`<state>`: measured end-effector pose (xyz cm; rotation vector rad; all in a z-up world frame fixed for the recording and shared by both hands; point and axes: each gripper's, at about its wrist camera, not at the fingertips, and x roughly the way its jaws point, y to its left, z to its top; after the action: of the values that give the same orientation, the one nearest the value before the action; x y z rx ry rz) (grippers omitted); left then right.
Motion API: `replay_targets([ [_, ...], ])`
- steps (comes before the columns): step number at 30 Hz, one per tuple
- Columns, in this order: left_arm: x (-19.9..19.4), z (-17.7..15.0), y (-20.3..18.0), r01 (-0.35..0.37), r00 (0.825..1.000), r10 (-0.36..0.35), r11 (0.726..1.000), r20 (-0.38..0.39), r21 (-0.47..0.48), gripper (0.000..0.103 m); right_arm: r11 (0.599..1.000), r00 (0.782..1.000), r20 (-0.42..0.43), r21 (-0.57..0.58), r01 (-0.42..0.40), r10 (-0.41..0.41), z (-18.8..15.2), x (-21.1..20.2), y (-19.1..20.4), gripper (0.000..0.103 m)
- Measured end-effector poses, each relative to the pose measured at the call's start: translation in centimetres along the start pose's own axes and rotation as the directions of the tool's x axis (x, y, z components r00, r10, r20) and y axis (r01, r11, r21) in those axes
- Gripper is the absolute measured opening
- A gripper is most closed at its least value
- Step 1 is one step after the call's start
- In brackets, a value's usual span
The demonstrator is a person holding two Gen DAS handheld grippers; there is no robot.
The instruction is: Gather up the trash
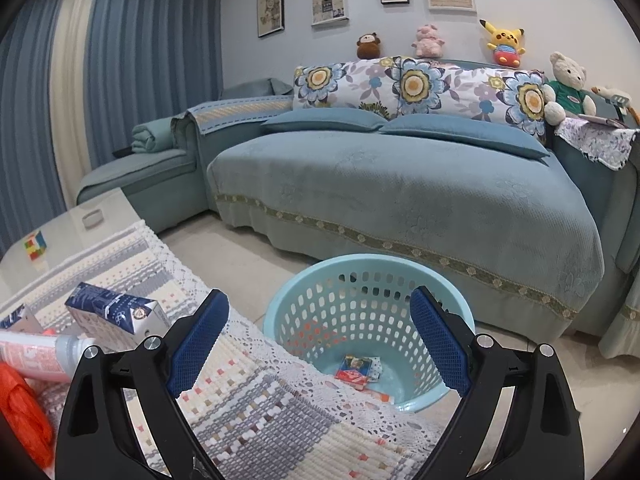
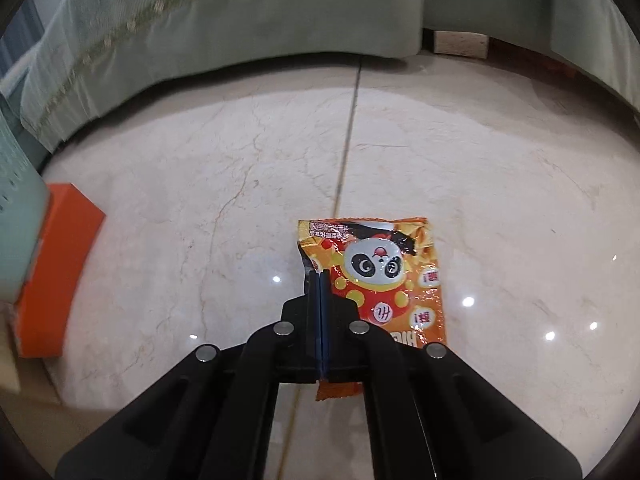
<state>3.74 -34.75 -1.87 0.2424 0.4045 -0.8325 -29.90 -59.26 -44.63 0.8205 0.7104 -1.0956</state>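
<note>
My right tool has its fingers pressed fully together, pinching the left edge of an orange panda snack bag over the marble floor; an orange box sits off to the left. My left tool is spread wide with nothing in it, hanging over the edge of the bench and the light blue basket, which has a couple of wrappers at the bottom. A milk carton and a tube lie on the bench.
</note>
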Motion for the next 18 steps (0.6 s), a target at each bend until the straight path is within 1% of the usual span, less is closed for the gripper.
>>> replay_targets([
  [4, -0.3, 0.0, -0.2, -0.004, 1.000, 0.004, 1.000, 0.011, 0.012, 0.089, 0.993, 0.996, 0.022, 0.081, -0.083, 0.081, 0.2, -3.0, -2.6, 0.000],
  [7, -0.2, 0.0, -0.3, -0.004, 1.000, 0.004, 1.000, 0.006, 0.011, 0.089, 0.987, 0.988, 0.063, 0.072, -0.145, 0.140, 1.6, -6.0, -3.1, 0.000],
  [9, -0.2, 0.1, 0.0, -0.005, 1.000, 0.005, 1.000, 0.006, 0.002, 0.089, 0.978, 0.975, 0.107, 0.047, -0.201, 0.195, 3.1, -8.7, -2.3, 0.000],
  [11, -0.3, 0.1, 0.2, -0.014, 1.000, 0.014, 1.000, 0.013, -0.009, 0.089, 0.966, 0.956, 0.151, 0.027, -0.257, 0.250, 4.8, -11.2, -1.1, 0.000],
  [13, -0.4, 0.1, 0.4, -0.030, 0.999, 0.031, 0.999, 0.020, -0.019, 0.089, 0.950, 0.932, 0.193, -0.006, -0.311, 0.306, 6.9, -13.3, 0.5, 0.000],
  [14, -0.4, 0.1, 0.5, -0.041, 0.999, 0.042, 0.999, 0.022, -0.025, 0.089, 0.937, 0.912, 0.214, -0.041, -0.348, 0.349, 8.4, -14.6, 1.9, 0.000],
  [16, -0.4, 0.1, 0.9, -0.046, 0.999, 0.047, 0.998, 0.021, -0.038, 0.089, 0.915, 0.878, 0.260, -0.105, -0.389, 0.402, 10.8, -16.7, 4.1, 0.000],
  [18, -0.4, 0.1, 1.3, -0.052, 0.998, 0.054, 0.997, 0.020, -0.058, 0.089, 0.899, 0.837, 0.335, -0.231, -0.372, 0.432, 13.5, -19.8, 7.8, 0.000],
])
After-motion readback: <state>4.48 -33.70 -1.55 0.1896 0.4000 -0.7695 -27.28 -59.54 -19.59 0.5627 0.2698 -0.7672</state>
